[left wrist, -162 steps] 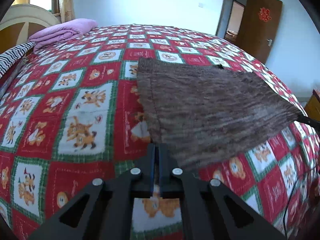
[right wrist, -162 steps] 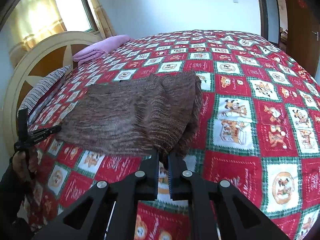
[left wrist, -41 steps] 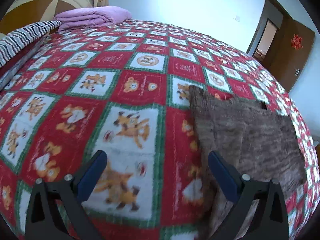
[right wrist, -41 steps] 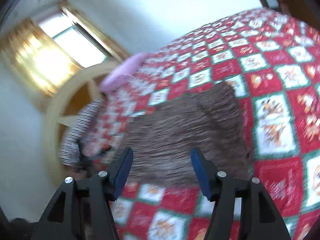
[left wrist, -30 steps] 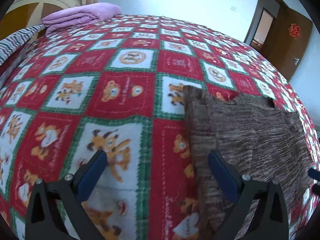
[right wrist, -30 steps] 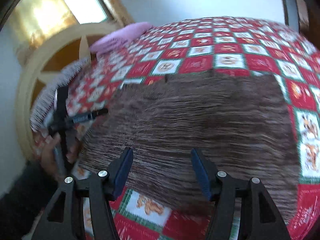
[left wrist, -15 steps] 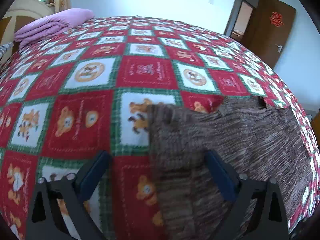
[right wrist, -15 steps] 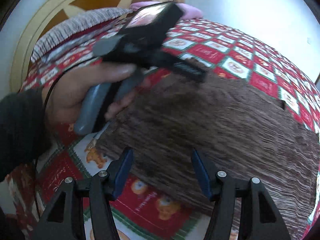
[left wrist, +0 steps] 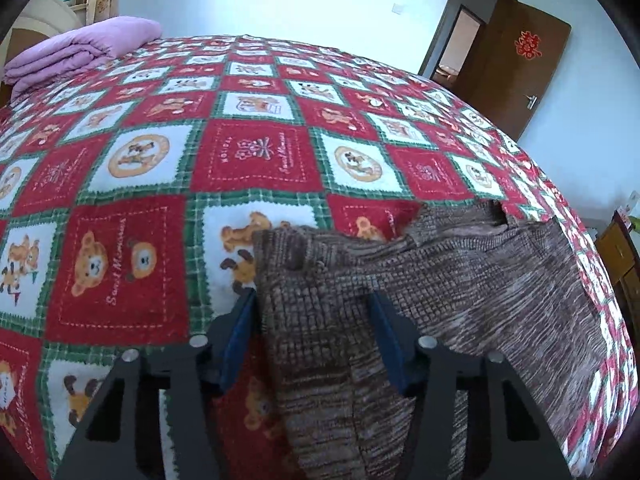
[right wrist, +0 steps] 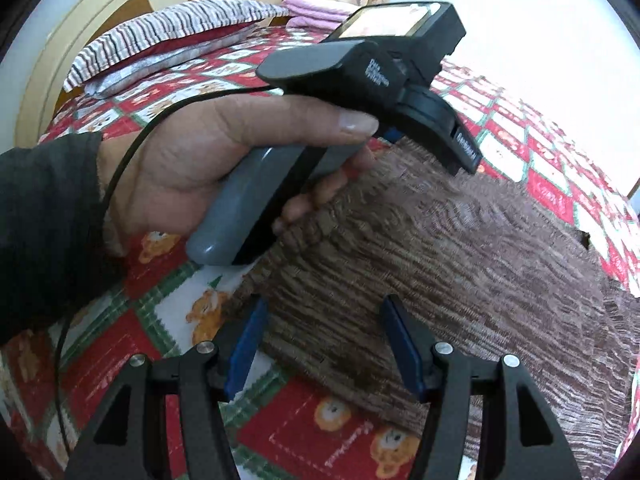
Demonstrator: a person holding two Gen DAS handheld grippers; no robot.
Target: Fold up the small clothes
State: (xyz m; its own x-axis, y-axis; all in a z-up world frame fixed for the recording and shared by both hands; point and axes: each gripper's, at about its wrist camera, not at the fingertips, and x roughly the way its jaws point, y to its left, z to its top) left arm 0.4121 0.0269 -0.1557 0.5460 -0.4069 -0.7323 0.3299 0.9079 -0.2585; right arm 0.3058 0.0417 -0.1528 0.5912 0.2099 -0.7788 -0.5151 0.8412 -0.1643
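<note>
A brown knitted garment [left wrist: 460, 300] lies spread on the red checked bedspread [left wrist: 248, 160]. In the left wrist view my left gripper [left wrist: 312, 332] straddles the garment's near corner. Its jaws are closing, with bunched knit between the blue pads [left wrist: 240, 328]. In the right wrist view the same garment [right wrist: 460, 260] fills the right half. My right gripper [right wrist: 324, 340] hovers open over its near edge, with knit below the gap and nothing pinched. A hand [right wrist: 224, 160] in a dark sleeve holds the left gripper at the garment's far-left corner.
A folded purple blanket [left wrist: 80, 48] lies at the bed's far left. A striped pillow [right wrist: 168, 28] rests against the wooden headboard [right wrist: 60, 40]. A brown door [left wrist: 516, 64] and a low wooden cabinet [left wrist: 616, 248] stand to the right. A black cable [right wrist: 120, 168] trails from the hand.
The left gripper has come onto the garment's corner and its jaws have narrowed around bunched knit. The right gripper swung over to the garment's edge beside the left hand, its jaws unchanged.
</note>
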